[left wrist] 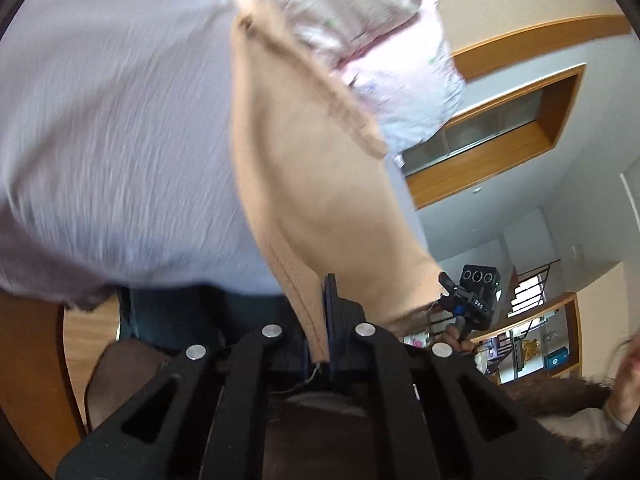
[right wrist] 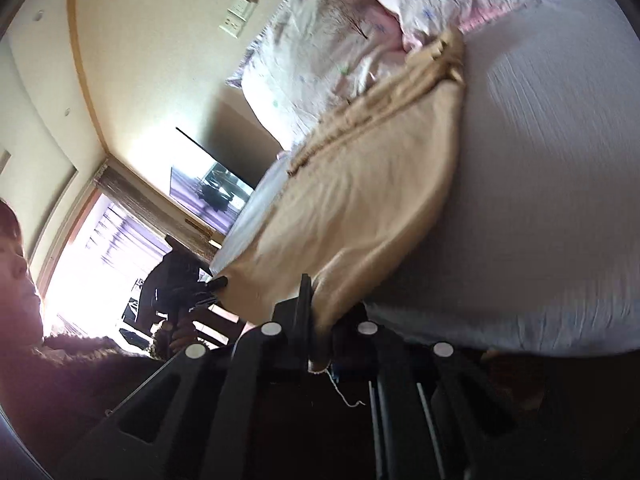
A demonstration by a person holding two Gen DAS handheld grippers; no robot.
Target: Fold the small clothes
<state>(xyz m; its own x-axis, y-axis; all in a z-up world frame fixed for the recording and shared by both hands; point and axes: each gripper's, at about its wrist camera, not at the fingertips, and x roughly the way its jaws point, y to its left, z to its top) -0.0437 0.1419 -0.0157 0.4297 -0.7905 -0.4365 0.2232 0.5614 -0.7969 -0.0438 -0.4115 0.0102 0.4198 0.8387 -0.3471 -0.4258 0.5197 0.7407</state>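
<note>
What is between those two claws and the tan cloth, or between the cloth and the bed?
Nothing visible. The left gripper and the right gripper are each clamped directly on an edge of the tan cloth. Its far end lies by the floral bedding, and the pale sheet beside it shows nothing lying on it.

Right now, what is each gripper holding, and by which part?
Both hold the beige garment: the left gripper is shut on one near corner, and the right gripper on the other, along its hem.

Black plastic claw arms with round silver screws are filling the lower frame; the person's dark fuzzy sleeve is showing lower left.
</note>
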